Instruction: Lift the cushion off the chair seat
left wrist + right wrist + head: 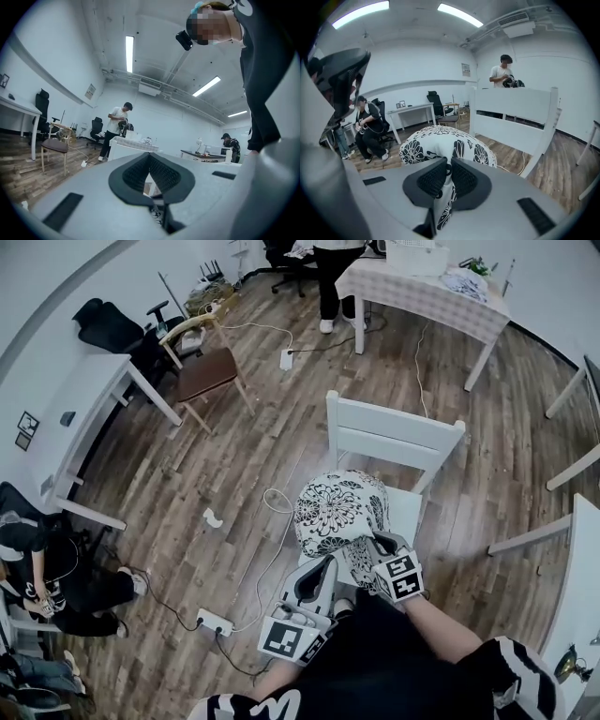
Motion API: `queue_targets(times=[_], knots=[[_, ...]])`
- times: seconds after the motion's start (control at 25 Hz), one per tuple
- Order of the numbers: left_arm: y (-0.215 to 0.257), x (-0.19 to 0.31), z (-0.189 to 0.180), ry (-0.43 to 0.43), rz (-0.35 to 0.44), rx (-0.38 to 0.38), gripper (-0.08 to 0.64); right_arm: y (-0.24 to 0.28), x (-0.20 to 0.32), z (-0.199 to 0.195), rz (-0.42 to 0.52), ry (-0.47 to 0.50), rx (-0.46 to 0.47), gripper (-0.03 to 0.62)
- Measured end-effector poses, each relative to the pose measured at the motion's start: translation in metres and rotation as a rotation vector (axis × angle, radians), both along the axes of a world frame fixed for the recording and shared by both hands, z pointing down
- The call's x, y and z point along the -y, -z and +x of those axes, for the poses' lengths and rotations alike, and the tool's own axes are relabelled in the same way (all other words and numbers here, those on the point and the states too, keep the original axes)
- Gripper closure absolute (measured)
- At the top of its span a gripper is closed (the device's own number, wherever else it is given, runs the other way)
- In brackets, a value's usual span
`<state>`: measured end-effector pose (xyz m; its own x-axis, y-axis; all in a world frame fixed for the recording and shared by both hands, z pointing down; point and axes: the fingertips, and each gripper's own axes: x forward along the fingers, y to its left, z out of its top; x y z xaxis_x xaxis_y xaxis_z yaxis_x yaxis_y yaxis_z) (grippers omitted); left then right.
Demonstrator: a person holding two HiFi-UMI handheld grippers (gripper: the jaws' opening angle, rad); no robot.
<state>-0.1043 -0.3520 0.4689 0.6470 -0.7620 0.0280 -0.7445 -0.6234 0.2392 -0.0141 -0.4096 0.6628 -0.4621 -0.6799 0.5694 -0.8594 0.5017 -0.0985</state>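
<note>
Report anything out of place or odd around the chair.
Only the cushion: it humps up crumpled over the chair, its edge pinched in the shut right claw. Nothing looks spilled or broken.

Floor: wood planks throughout.

- White chair stands on it. A bare strip of the seat shows on the right; the rest is hidden by the patterned cushion. From above I can't tell whether the cushion touches the seat.
- On the floor left of the chair: looped white cable, small white scrap, power strip.
- Farther off: wooden chair with a brown seat, and a cloth-covered table carrying a white box and crumpled fabric.
</note>
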Motion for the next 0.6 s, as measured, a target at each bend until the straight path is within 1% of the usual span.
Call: queue_targets(times=[0.12,0.32,0.6], knots=[[0.013,0.003,0.000,0.014,0.033,-0.007,0.561,0.031,0.002,-0.001,0.050,0.001,0.035,0.558],[0.032,0.006,0.001,0.018,0.093,-0.008,0.560,0.083,0.003,-0.004,0.125,-0.027,0.114,0.558],[0.054,0.004,0.006,0.008,0.151,0.001,0.560,0.149,-0.001,-0.006,0.264,-0.010,0.168,0.558]])
